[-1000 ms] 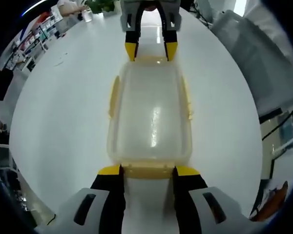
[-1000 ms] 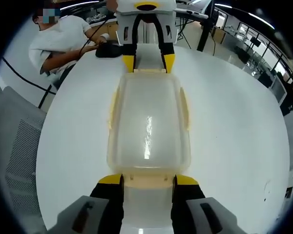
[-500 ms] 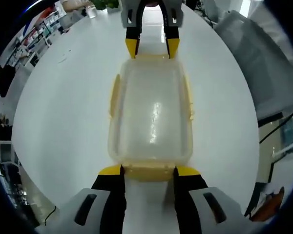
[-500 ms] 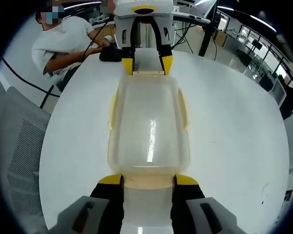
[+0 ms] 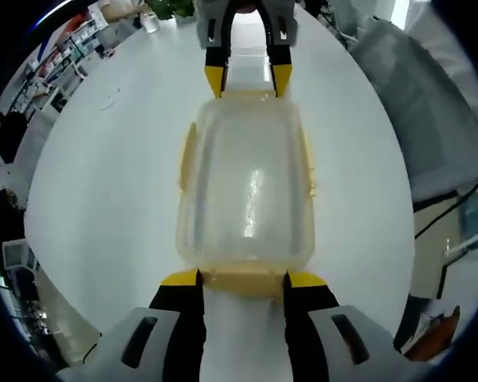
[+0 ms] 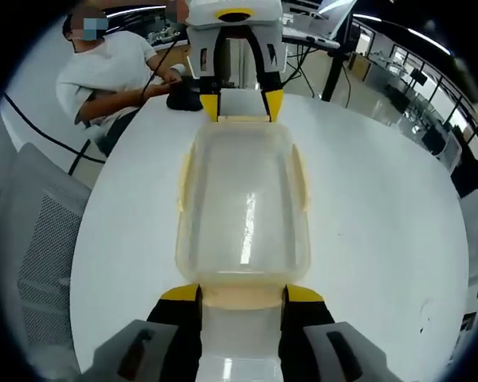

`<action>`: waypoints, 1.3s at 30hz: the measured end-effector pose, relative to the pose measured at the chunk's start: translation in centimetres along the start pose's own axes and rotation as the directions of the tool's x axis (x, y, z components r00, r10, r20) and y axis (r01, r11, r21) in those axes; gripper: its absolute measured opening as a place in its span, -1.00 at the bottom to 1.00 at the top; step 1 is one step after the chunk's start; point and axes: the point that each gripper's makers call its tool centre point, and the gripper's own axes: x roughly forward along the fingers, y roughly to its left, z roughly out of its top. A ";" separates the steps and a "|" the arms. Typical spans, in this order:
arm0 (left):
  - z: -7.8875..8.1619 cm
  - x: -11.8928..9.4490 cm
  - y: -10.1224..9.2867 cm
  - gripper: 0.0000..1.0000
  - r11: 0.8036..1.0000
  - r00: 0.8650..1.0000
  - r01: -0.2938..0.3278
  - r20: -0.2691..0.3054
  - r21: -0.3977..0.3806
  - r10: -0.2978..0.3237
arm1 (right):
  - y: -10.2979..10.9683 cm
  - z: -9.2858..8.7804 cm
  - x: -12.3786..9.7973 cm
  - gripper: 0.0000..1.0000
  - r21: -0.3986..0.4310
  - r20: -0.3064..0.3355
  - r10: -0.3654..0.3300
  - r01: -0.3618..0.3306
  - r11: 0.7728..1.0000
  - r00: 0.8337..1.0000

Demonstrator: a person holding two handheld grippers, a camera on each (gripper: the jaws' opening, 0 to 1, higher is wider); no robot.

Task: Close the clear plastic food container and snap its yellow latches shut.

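The container [image 5: 245, 187] is still flanked at its end latches by both grippers' spread jaws, little changed, so latches are judged not yet snapped.

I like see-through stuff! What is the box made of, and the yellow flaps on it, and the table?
The box looks like clear, glossy plastic: the white table shows through it and light glints on its lid. Its yellow latches seem to be opaque, smoother plastic. The table has a plain white, slightly shiny top; what it is made of I cannot tell.

container [image 5: 247, 187] 1 | latches [image 5: 244, 281] 4 | tools [image 5: 242, 280] 2 | table [image 5: 111, 183] 1 | person [image 6: 111, 72] 1
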 end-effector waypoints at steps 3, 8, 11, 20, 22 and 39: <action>0.3 -0.2 0.0 -0.27 1.000 1.000 -0.003 0.002 -0.001 0.003 | 0.0 0.0 -0.5 -0.31 -0.005 0.002 -0.005 0.005 1.000 1.000; 0.9 -0.3 -0.1 -0.27 1.000 1.000 0.001 0.003 -0.004 -0.001 | 0.0 -0.2 -0.9 -0.31 -0.012 -0.005 -0.006 0.006 1.000 1.000; 1.3 -0.6 -0.1 -0.27 1.000 1.000 -0.001 0.006 0.000 0.001 | 0.2 -0.4 -1.5 -0.31 -0.011 -0.008 -0.007 0.007 1.000 1.000; 2.7 -1.6 -0.1 -0.27 1.000 1.000 -0.007 0.015 0.002 0.007 | 0.2 -0.9 -2.9 -0.30 -0.006 -0.005 -0.014 0.014 1.000 1.000; 3.0 -1.8 -0.2 -0.27 1.000 1.000 -0.008 0.018 0.006 0.008 | 0.3 -1.0 -3.3 -0.30 -0.005 -0.003 -0.013 0.013 1.000 1.000; 5.6 -2.3 -0.7 -0.27 1.000 1.000 -0.013 0.024 0.024 0.013 | 1.3 -2.4 -5.9 -0.30 0.001 -0.012 -0.022 0.022 1.000 1.000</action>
